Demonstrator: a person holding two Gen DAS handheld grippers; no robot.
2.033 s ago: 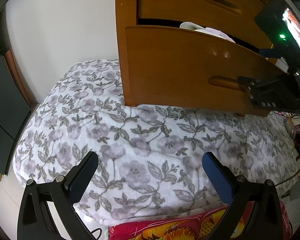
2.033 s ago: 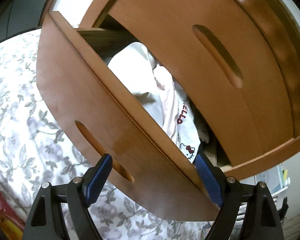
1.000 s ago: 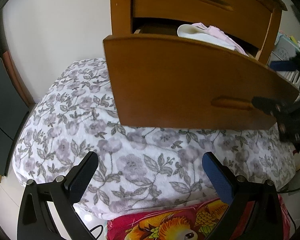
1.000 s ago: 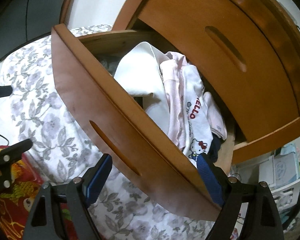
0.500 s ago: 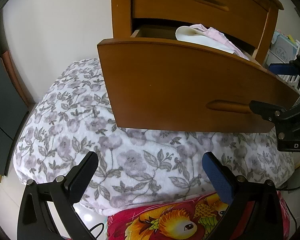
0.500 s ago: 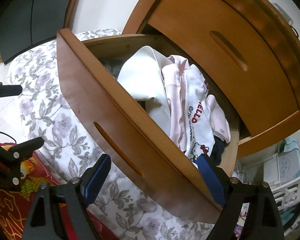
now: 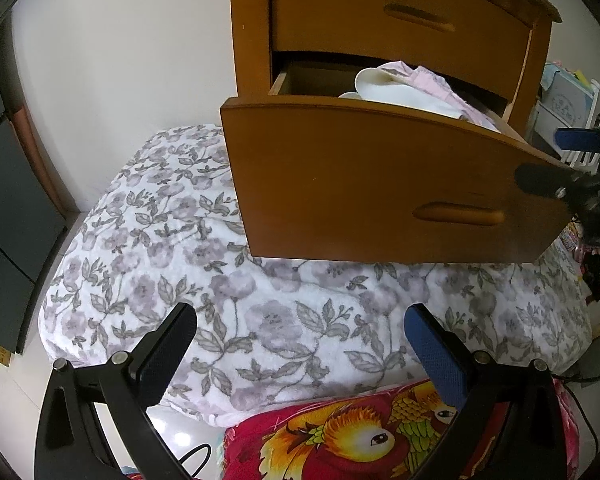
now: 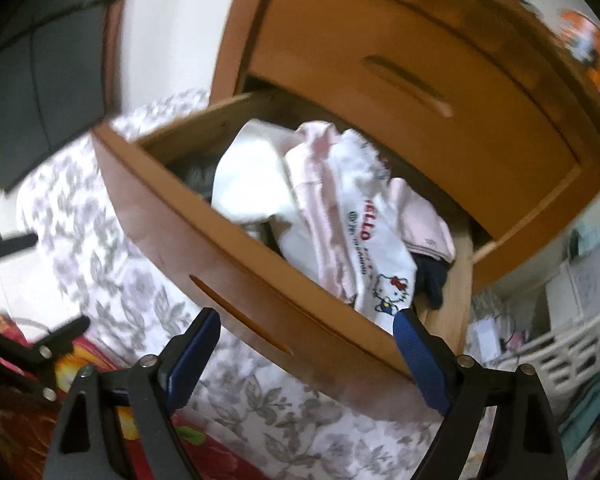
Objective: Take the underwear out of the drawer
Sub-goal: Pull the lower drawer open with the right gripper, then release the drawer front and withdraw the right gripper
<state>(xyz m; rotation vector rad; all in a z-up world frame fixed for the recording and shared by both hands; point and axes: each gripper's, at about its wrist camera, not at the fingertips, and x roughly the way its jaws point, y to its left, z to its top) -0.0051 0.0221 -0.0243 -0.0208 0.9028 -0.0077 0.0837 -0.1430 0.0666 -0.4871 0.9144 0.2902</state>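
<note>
The lower wooden drawer (image 7: 380,184) (image 8: 236,276) of a brown dresser stands pulled out over the bed. Inside lies a heap of white and pink underwear (image 8: 336,212) (image 7: 412,88), one piece with a cartoon cat print (image 8: 388,284), and a dark garment (image 8: 432,276) at the right end. My right gripper (image 8: 306,334) is open, empty, hovering in front of the drawer front. My left gripper (image 7: 300,328) is open and empty, low over the bedding, well short of the drawer. The right gripper's tips (image 7: 580,152) show at the drawer's right corner.
A floral white-and-grey blanket (image 7: 180,260) covers the bed beneath the drawer, with a red bird-print cloth (image 7: 360,436) nearer me. The top drawer (image 7: 400,20) is closed. Dark cabinet panels (image 7: 4,200) stand left; white baskets and boxes (image 8: 580,320) crowd the right.
The drawer has slid further out, exposing more of the clothes. My right gripper has let go of the drawer front and drawn back and up. The left gripper barely moved.
</note>
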